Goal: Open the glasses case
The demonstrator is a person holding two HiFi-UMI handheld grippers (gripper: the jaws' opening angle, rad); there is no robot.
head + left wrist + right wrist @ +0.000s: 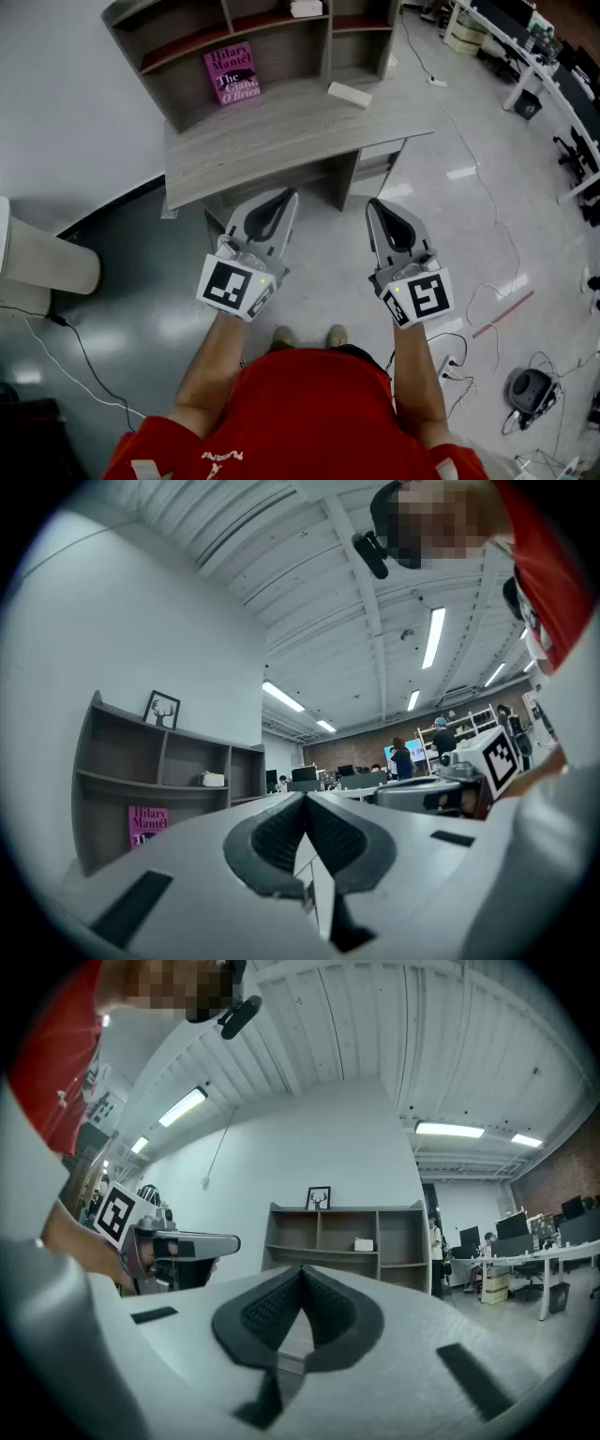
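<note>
A pale oblong case [349,94], seemingly the glasses case, lies on the grey desk [281,141] near its right end. Both grippers hang in the air in front of the desk, well short of it and pointing towards it. My left gripper [289,194] is shut with nothing between its jaws; in the left gripper view its tips [305,797] meet. My right gripper [373,202] is also shut and empty, and its tips [302,1269] touch. Neither gripper view shows the case on the desk.
A shelf unit [262,37] stands on the desk, holding a pink book [232,73] and a small white box [306,7]. A framed deer picture [318,1198] tops it. A pale seat [37,258] stands at the left, and cables [487,309] trail over the floor at the right.
</note>
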